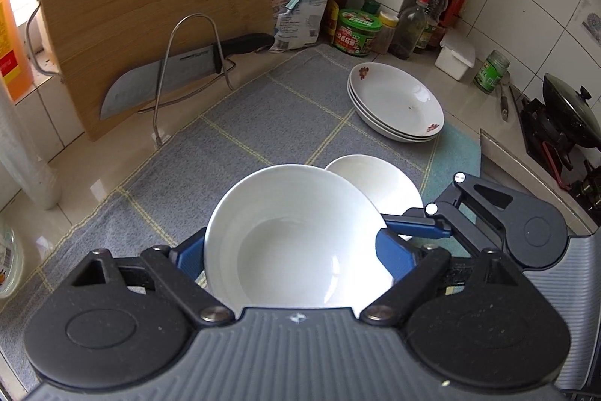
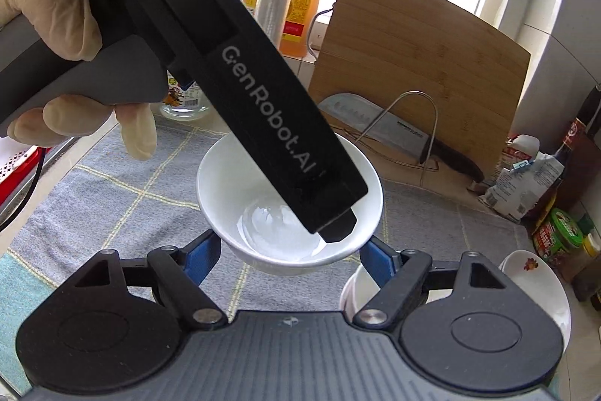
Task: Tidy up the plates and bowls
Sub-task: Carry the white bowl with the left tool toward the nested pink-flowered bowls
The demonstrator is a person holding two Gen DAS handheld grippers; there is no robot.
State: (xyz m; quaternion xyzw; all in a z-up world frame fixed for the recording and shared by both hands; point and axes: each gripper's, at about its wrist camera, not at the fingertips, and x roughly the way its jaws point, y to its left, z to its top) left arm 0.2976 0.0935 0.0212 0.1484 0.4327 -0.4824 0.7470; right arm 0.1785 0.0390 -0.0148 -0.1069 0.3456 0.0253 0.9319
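Note:
My left gripper (image 1: 296, 258) is shut on a white bowl (image 1: 293, 235), with a blue pad pressed on each side of the rim. The bowl hangs above the grey checked mat (image 1: 263, 115). Just behind it is a second white bowl (image 1: 379, 183), held by my right gripper (image 1: 424, 224). In the right wrist view that gripper (image 2: 289, 254) is shut on its bowl (image 2: 240, 183). The left gripper's black body (image 2: 263, 108), held by a gloved hand (image 2: 56, 10), crosses in front. Three stacked floral plates (image 1: 398, 100) lie at the mat's far right corner.
A bamboo cutting board (image 1: 150, 6) leans at the back, with a cleaver (image 1: 157, 77) in a wire rack. Sauce bottles and jars (image 1: 360, 29) crowd the tiled corner. A wok (image 1: 571, 108) sits on the stove at the right. Orange oil jugs (image 2: 300, 6) stand by the window.

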